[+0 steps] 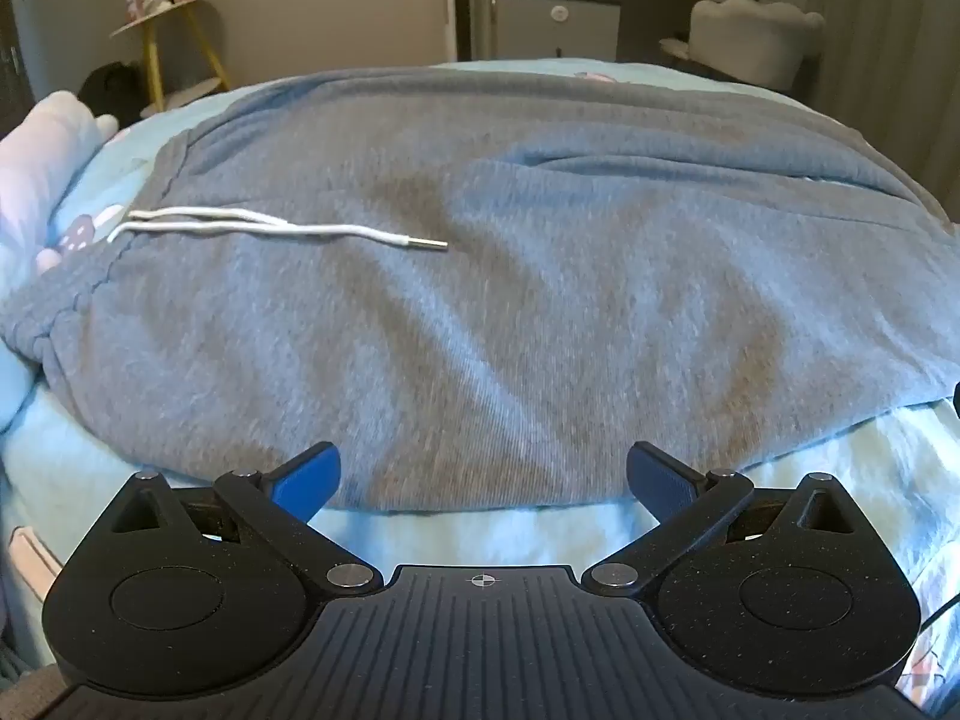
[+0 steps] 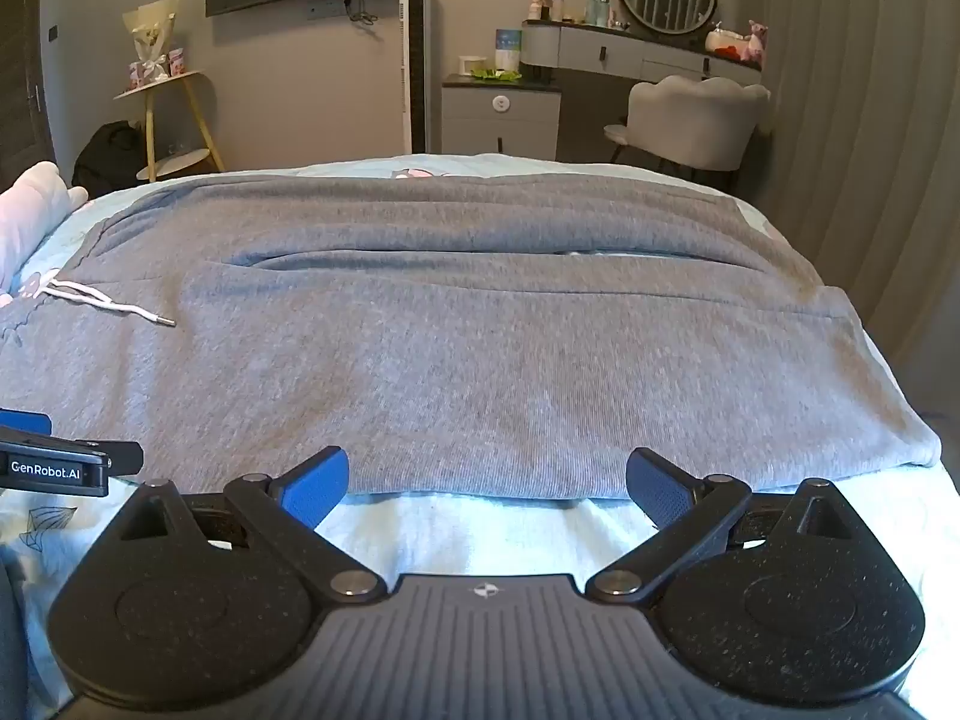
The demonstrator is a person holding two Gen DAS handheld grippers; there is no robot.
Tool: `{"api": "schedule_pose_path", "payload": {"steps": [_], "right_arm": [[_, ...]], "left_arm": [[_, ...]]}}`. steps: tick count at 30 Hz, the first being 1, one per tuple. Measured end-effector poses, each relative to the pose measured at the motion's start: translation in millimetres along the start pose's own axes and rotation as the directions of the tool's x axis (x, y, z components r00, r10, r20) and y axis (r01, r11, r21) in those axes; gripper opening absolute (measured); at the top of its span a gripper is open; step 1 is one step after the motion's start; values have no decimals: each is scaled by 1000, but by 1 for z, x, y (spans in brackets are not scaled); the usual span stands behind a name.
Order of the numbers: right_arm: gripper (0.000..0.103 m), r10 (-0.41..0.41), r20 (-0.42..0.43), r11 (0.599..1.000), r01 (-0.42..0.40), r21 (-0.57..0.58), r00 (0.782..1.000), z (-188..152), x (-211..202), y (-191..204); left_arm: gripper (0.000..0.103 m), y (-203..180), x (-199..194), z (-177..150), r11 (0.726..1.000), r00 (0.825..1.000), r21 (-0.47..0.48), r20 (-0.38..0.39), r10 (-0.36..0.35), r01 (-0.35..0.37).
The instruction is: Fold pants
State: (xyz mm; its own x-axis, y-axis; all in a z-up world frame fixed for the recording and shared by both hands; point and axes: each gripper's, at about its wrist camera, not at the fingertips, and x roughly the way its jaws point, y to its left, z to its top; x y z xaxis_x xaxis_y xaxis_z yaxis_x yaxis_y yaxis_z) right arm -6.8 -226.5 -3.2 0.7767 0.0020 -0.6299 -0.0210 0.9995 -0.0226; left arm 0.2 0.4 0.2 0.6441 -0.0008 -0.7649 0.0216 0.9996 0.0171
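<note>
Bedroom setup: light-blue bedsheet (image 2: 480,528) on the bed, dresser and chair (image 2: 696,120) well behind it, yellow side table (image 2: 174,120) far left. Grey sweatpants (image 2: 480,348) lay flat across the sheet, waistband at the left with the white drawstring (image 1: 288,231) resting on top, legs running right, one leg beyond the other with a seam gap between them. Left gripper (image 1: 483,474) hovered at the near hem edge, blue fingers (image 1: 309,474) spread wide, nothing held. Right gripper (image 2: 486,477) sat the same way further right along that near edge, also spread and empty; the left unit's tip was visible at its left side. My read: step in hand was the lengthwise fold, near leg over far leg. To do it well, both should pinch the near edge through all fabric layers at roughly the same depth, lift together, and carry level so the edge lands parallel on the far leg. Drawstring could drag loose, so worth keeping it tucked. Near edge sat slightly back from the mattress front, giving bare sheet for fingers to slide under. Right cuff lay close to the bed's right edge, little margin there; plenty of open sheet at front.
</note>
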Motion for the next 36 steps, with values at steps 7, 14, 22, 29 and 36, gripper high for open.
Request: {"api": "schedule_pose_path", "payload": {"steps": [7, 14, 22, 29, 36], "right_arm": [[99, -1, 3, 1000, 1, -1, 1000, 0, -1, 0], [99, 2, 0, 1000, -2, 2, 1000, 0, -2, 1], [99, 2, -1, 1000, -2, 3, 1000, 0, -3, -1], [99, 3, -4, 1000, -3, 11, 1000, 0, 0, -1], [99, 3, -10, 1000, -3, 28, 1000, 1, 0, -2]], "left_arm": [[103, 3, -1, -2, 1000, 1000, -1, 0, 0, 0], [103, 1, 0, -2, 1000, 1000, -2, -4, 1, -1], [103, 1, 2, -3, 1000, 1000, -1, -8, 0, 0], [103, 1, 3, -5, 1000, 1000, 1, -11, 3, -3], [103, 1, 3, -6, 1000, 1000, 1, -15, 2, -2]]}}
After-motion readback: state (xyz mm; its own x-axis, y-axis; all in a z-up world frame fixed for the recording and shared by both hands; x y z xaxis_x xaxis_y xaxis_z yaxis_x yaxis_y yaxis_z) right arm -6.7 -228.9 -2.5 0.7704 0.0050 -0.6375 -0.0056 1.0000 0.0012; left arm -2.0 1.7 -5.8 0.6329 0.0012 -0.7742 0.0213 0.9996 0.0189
